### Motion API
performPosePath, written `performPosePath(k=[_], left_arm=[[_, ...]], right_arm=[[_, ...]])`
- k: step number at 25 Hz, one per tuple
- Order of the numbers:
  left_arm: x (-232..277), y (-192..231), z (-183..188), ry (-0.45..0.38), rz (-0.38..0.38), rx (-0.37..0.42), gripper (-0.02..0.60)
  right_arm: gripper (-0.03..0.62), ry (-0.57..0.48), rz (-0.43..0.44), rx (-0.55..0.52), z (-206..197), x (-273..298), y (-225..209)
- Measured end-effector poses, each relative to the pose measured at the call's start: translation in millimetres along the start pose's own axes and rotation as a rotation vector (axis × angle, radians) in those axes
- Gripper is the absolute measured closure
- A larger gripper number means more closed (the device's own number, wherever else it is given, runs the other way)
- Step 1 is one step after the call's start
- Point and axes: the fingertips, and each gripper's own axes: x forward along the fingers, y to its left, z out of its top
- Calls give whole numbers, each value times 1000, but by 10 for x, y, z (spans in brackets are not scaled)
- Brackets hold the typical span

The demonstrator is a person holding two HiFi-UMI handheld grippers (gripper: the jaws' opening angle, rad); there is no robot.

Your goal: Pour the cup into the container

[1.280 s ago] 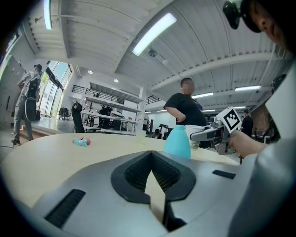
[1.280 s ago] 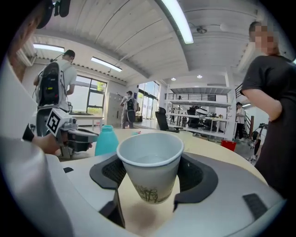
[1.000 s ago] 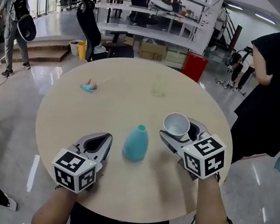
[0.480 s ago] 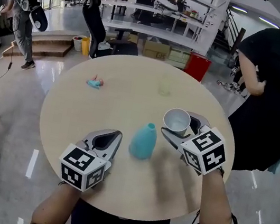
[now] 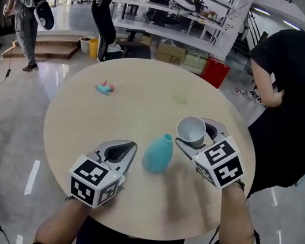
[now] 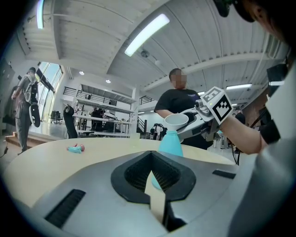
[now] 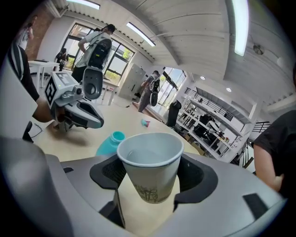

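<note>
Two hand-held grippers are sitting low over a round wooden table. The right gripper is clenching a white paper cup by its sides, and it is holding the cup clear of the tabletop. The cup's long axis is standing close to vertical, its mouth is facing up, and clear liquid is showing inside.

A teal container is standing upright on the table, and its narrow open neck is pointing straight up. In the head view the cup is hanging just beside it at about 1 o'clock. In the left gripper view the rim is showing right above the neck.

The left gripper is resting at the container's 8 o'clock. Its jaws are meeting at the tips with nothing between them, and it is pointing toward the container. A small pink and teal toy is lying well apart at 11 o'clock.
</note>
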Motion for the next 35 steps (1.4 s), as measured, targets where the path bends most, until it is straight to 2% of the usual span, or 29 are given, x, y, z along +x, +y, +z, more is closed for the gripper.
performPosePath(k=[17,35], left_arm=[[46,-79,-74,18,-19,-8,581],[84,-82,-159,21,-33,-18,581]], right_arm=[[269,47,2,-105,87,12,64],[267,92,-46,-222,117,40,50]])
